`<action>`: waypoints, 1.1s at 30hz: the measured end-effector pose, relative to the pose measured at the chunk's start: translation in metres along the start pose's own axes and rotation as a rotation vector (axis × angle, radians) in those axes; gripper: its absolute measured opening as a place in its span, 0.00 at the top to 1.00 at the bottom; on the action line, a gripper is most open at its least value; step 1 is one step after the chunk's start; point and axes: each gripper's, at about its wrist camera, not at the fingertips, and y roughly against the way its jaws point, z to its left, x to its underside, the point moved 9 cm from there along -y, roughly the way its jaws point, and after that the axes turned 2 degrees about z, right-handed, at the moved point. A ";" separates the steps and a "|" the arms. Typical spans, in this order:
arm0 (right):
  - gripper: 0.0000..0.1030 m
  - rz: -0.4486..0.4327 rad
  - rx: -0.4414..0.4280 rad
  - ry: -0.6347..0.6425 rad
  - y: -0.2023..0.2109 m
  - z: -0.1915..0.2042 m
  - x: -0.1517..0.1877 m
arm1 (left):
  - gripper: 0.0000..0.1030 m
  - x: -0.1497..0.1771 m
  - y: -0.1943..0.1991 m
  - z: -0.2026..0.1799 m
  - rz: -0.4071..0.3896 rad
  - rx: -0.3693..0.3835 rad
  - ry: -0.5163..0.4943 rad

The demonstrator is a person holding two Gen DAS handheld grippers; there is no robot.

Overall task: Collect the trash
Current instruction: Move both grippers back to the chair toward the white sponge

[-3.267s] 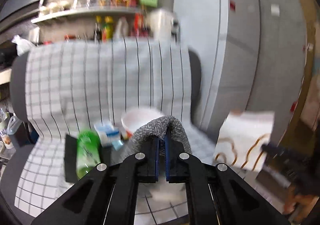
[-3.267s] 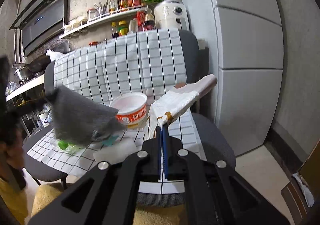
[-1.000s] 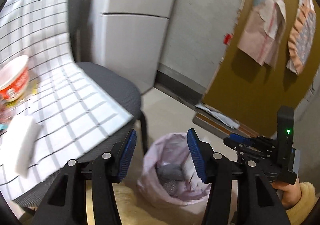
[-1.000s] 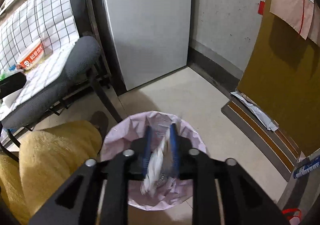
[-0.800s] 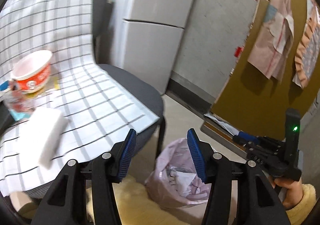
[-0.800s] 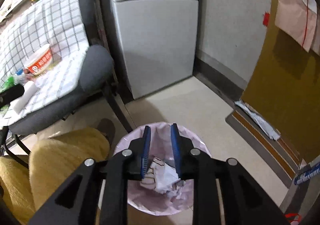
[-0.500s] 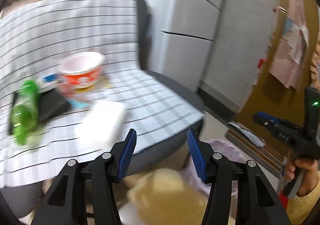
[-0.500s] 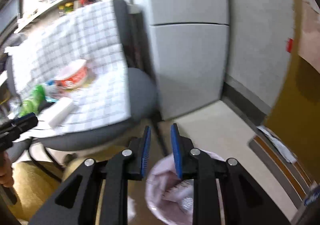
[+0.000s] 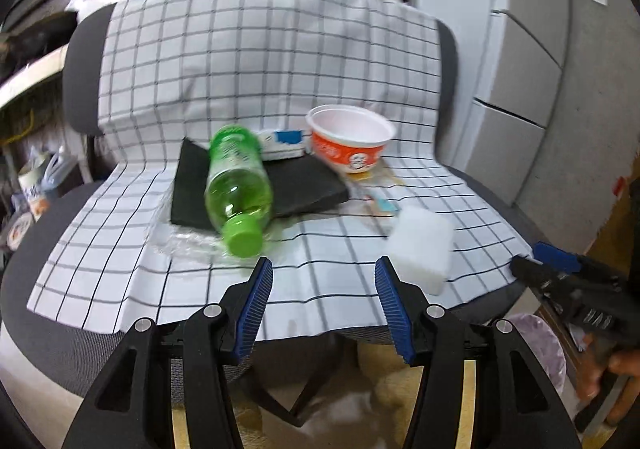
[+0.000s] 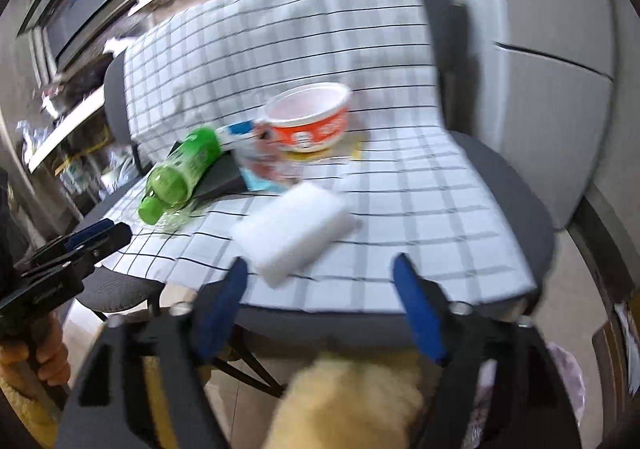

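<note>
1. Left wrist view: left gripper (image 9: 324,281) has its jaws apart, nothing between the blue pads, held over the front edge of the chair seat.
2. Right wrist view: right gripper (image 10: 320,281) jaws are opening wide, blurred, nothing between them; the white foam block (image 10: 294,227) lies just beyond the tips on the seat.
3. In the left wrist view the right gripper (image 9: 532,259) pokes in at the right edge, with a hand (image 9: 616,377) on its handle; its jaw state cannot be told from there.
4. In the right wrist view the left gripper (image 10: 98,235) shows at the left edge, held by a hand (image 10: 36,357).
5. Trash sits on a checked cloth (image 9: 240,61) draped over a grey chair (image 9: 52,345).
6. Green bottle (image 9: 238,189) lies on its side, cap toward the camera, partly on a black flat pad (image 9: 304,185) and on clear crumpled plastic (image 9: 180,241).
7. Red-and-white noodle bowl (image 9: 350,143) stands upright behind the pad, at its right rear corner, beside a white-and-blue packet (image 9: 280,145).
8. Foam block (image 9: 420,249) rests near the seat's front right, apart from the bowl.
9. Pink trash bag (image 9: 548,349) sits on the floor low right, below the seat.
10. Grey fridge (image 9: 532,49) stands to the right of the chair.
</note>
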 end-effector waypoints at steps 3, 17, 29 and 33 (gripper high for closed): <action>0.22 0.022 0.043 0.050 -0.026 0.023 -0.001 | 0.47 0.004 -0.004 0.009 0.011 -0.001 0.023; 0.09 0.052 0.305 0.090 -0.093 0.035 -0.010 | 0.47 0.020 -0.018 0.028 0.056 0.032 0.072; 0.16 0.044 0.265 0.028 -0.046 -0.018 0.005 | 0.47 0.020 -0.024 0.006 0.068 0.050 0.041; 0.23 0.046 0.223 -0.005 -0.050 -0.018 0.007 | 0.47 0.020 -0.024 -0.003 0.073 0.049 0.026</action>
